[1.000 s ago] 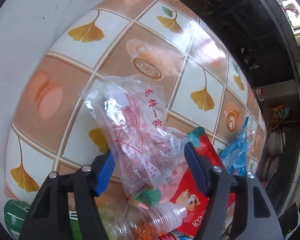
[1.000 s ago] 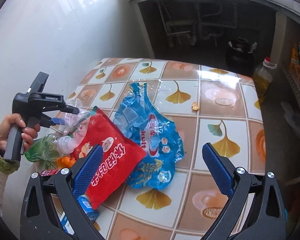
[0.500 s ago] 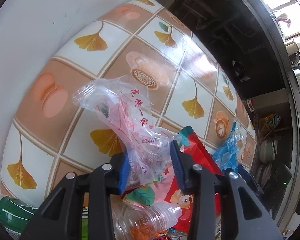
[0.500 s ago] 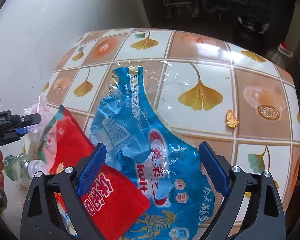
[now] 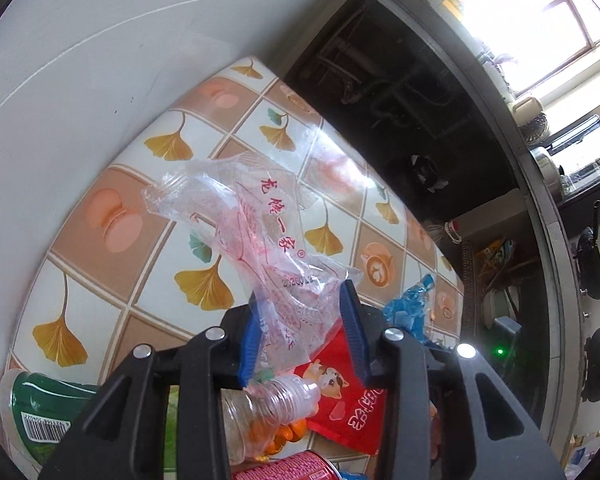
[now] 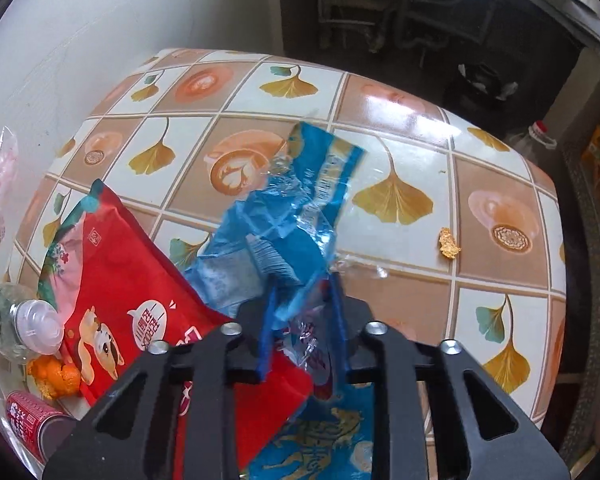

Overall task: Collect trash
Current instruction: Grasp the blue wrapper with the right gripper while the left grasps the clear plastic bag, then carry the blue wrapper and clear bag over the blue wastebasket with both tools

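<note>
Trash on table: wrappers, bottles and a can lie bunched at one side of the tiled tabletop point(image 6: 400, 148), against the white wall point(image 5: 80, 80).
Left gripper point(image 5: 304, 332): blue pads clamped on a clear plastic bag point(image 5: 260, 232) with red print; the bag hangs crumpled up past the fingertips, its free end off the table surface.
Right gripper point(image 6: 304, 320): jaws closing, with a blue wrapper point(image 6: 288, 216) bunched between the pads; its far end sticks up crumpled, while its lower part lies flat beneath the gripper.
Red snack bag point(image 6: 120, 280): flat on the table just beside the blue wrapper, its corner tucked under the right gripper's fingers.
Clear bottle point(image 5: 268, 404): on its side under the left gripper, capped end touching the red bag.
Orange peel point(image 6: 56, 374): heaped by the bottle's neck, partly under it.
Red can point(image 6: 28, 418): lying at the table's near edge, next to the peel.
Green bottle point(image 5: 44, 412): on its side by the wall, barcode showing, partly hidden by the left gripper's frame.
Yellow crumb point(image 6: 448, 242): alone on a white tile, well apart from the pile.
Beyond the table: dark space under a counter point(image 5: 400, 92) with pipes.
</note>
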{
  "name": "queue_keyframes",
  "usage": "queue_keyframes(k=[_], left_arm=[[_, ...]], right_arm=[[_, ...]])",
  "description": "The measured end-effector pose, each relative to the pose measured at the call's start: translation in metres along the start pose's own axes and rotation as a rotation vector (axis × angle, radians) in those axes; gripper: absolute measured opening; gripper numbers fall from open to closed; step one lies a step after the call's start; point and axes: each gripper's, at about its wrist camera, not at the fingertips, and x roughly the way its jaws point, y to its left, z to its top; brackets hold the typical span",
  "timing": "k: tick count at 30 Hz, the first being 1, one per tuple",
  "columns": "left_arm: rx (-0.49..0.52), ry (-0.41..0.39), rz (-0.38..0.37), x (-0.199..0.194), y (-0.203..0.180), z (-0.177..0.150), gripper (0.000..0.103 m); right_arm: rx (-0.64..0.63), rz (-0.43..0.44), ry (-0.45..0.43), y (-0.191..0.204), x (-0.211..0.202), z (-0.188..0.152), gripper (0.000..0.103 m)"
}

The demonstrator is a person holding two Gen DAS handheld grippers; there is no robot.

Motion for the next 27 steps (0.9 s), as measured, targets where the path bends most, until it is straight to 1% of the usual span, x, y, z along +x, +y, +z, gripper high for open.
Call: queue_keyframes(k=[1,2,3,7,13,17,20,22,25,27], left_arm=[[0.010,-0.009,-0.013,-0.006,-0.002,-0.002,0.036],[0.018,-0.020,-0.027,-0.012,-0.005,-0.006,0.036],[0.025,-0.030,-0.041,-0.018,-0.007,-0.009,0.036],[0.051,-0.087,-0.103,-0.047,-0.013,-0.024,0.036],[0.116,-0.171,-0.155,-0.085,-0.020,-0.055,0.036],[0.153,-0.220,-0.179,-0.106,-0.020,-0.077,0.036],[0.192,-0.249,-0.188,-0.121,-0.023,-0.097,0.036],[0.214,-0.260,-0.195,-0.129,-0.024,-0.108,0.036],[0.237,-0.283,-0.210,-0.142,-0.026,-0.126,0.036],[0.258,-0.284,-0.226,-0.149,-0.030,-0.140,0.036]], right_arm=[[0.009,0.005,-0.001,-0.002,-0.002,-0.001,0.007],[0.016,0.002,-0.011,-0.002,-0.004,-0.003,0.005],[0.020,0.000,-0.027,-0.002,-0.008,-0.004,0.004],[0.036,-0.025,-0.137,-0.006,-0.042,-0.017,0.003],[0.038,-0.129,-0.312,-0.012,-0.102,-0.042,0.003],[0.049,-0.201,-0.399,-0.021,-0.141,-0.065,0.003],[0.060,-0.232,-0.449,-0.028,-0.169,-0.084,0.003],[0.088,-0.227,-0.482,-0.034,-0.191,-0.098,0.003],[0.136,-0.201,-0.527,-0.043,-0.223,-0.120,0.003],[0.167,-0.179,-0.551,-0.048,-0.242,-0.136,0.003]])
